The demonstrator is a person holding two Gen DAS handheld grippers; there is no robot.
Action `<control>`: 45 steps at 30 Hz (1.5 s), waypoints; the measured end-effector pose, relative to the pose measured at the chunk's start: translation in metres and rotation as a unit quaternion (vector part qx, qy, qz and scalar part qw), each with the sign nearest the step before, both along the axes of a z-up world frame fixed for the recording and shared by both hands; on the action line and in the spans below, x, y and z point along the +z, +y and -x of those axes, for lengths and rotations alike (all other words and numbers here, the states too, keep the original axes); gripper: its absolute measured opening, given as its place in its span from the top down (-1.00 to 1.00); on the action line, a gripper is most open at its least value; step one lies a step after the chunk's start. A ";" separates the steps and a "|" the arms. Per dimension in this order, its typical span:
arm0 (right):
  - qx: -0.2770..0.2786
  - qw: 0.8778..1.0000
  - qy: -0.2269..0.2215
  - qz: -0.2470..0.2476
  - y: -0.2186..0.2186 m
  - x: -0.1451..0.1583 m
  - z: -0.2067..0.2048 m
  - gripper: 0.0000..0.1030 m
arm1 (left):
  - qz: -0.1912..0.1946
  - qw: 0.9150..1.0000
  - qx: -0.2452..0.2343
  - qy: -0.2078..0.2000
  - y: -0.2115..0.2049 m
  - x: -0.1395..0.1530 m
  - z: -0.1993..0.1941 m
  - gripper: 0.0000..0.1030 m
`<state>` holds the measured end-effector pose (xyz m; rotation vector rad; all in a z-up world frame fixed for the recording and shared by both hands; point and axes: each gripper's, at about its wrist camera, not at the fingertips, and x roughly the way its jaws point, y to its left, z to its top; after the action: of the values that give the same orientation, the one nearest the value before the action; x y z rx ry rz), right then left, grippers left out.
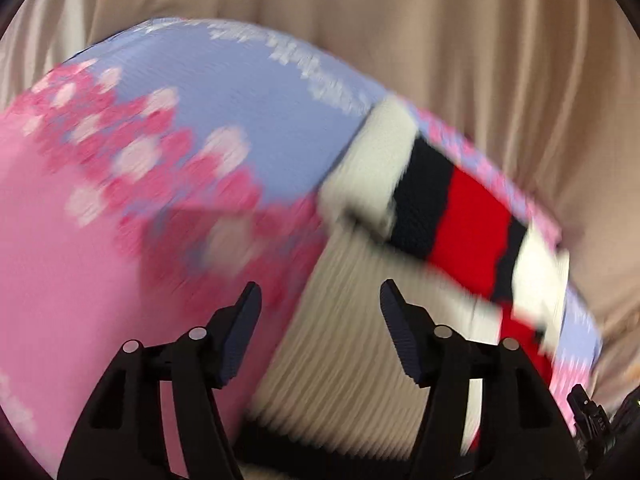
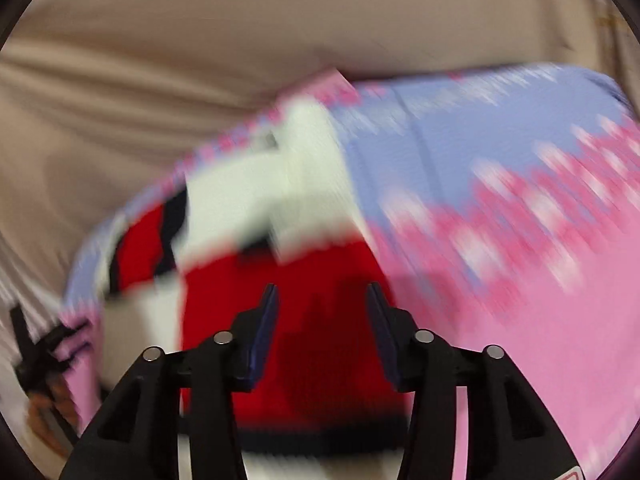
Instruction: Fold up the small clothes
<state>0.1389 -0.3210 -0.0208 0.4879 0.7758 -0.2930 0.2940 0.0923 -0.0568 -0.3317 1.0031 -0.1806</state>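
The knitted garment (image 1: 464,216), white with red and dark stripes, is lying on a pink and lilac cloth (image 1: 200,120) that is covering the beige sheet (image 1: 480,40). It is looking soft, light and floppy, so I would pinch it at a hem or corner. The left gripper (image 1: 320,316) is standing spread at 6 o'clock, holding nothing. The right gripper (image 2: 322,312) is also spread over the red part, gripping nothing.
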 end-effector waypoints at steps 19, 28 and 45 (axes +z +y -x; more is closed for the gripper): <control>0.010 0.990 0.040 -0.137 0.042 -0.067 0.154 -0.21 | 0.029 0.994 0.038 0.099 0.036 -0.034 0.169 -0.59; 0.006 0.995 0.002 -0.097 0.048 -0.018 0.168 0.89 | 0.068 0.992 -0.029 0.102 0.046 -0.005 0.182 0.92; 0.222 0.945 0.226 -0.078 0.096 -0.033 0.414 0.89 | -0.006 0.965 -0.078 0.249 0.097 0.006 0.456 0.95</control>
<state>-0.2754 -0.2255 -0.0542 0.3822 1.3388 0.0855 -0.1617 0.1894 -0.0512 -0.2924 1.5301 -0.2394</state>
